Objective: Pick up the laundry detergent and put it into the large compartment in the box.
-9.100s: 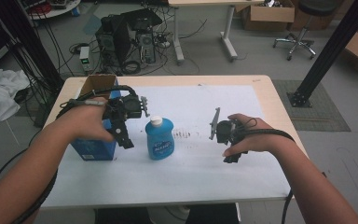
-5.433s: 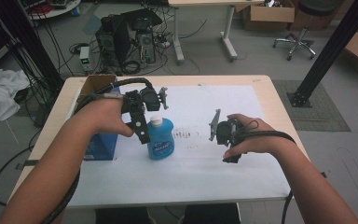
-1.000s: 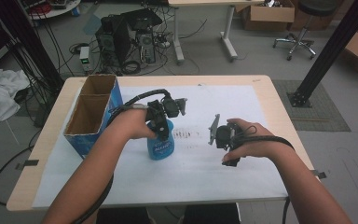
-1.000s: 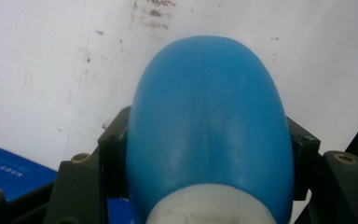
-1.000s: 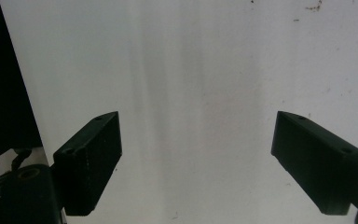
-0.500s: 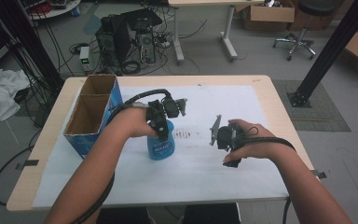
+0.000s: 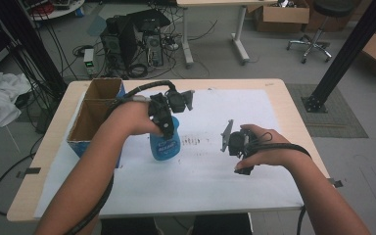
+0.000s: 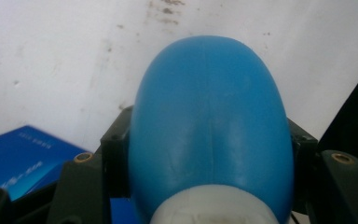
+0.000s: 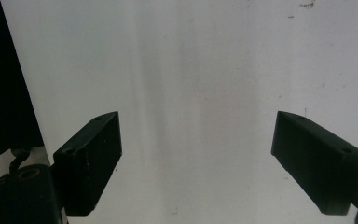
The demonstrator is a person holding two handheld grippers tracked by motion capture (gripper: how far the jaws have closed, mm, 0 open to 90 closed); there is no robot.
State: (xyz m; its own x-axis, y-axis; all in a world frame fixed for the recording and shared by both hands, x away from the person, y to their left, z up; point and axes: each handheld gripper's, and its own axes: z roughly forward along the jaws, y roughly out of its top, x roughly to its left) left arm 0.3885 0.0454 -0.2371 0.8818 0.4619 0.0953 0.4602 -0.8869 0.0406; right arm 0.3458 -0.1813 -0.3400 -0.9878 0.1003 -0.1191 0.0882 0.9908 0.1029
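A blue plastic bottle [image 7: 165, 144] with a white cap hangs a little above the white paper [image 7: 200, 186], left of the table's middle. My left gripper [image 7: 165, 128] comes down from above and is shut on it near its top. In the left gripper view the bottle's blue body [image 8: 209, 121] sits tight between the two black jaws of the left gripper [image 8: 209, 142], with the white cap at the bottom edge. My right gripper [image 7: 240, 156] hovers over the paper to the right of the bottle. Its jaws stand wide open with nothing between them [image 9: 209, 158].
An open cardboard box with blue sides [image 7: 73, 132] stands at the table's left edge, close beside the bottle; its blue side [image 8: 23, 154] shows below in the left gripper view. Beyond the table are computers, cables and a desk on the floor.
My left hand has risen a little with the bottle in its grip, so the bottle has come up off the paper. The right hand has kept still.
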